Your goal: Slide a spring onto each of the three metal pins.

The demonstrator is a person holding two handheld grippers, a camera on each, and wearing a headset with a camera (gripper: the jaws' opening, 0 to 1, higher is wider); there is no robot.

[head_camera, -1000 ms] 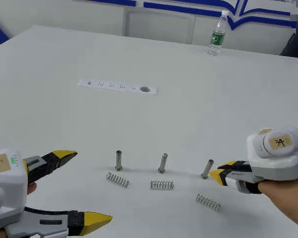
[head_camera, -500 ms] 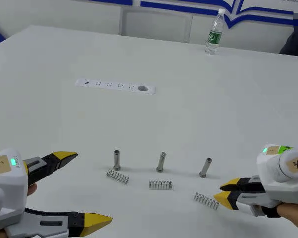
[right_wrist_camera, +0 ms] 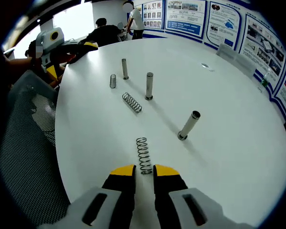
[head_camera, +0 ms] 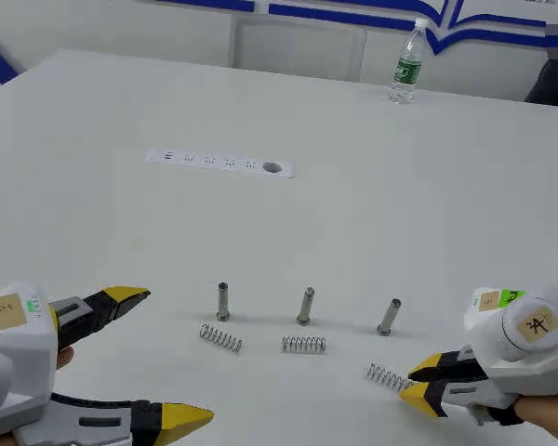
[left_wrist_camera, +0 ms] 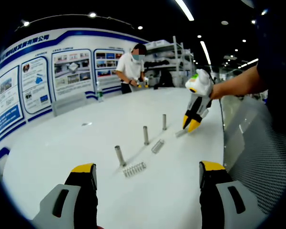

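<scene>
The right hand-held gripper had dropped from beside the right pin to the spring lying on the bench just before that pin. Its jaws stood narrowly parted around the spring's end, seemingly not yet pinching. The left hand-held gripper was spread wide. Judged: first pickup imminent.

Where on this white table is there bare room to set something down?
Widest free patch: the white table between the white power strip and the row of three metal pins. Also bare: between the strip and the clear plastic bottle at the far edge. Crowded: the near part, with pins, three steel coil springs and the yellow-tipped left gripper and right gripper.
</scene>
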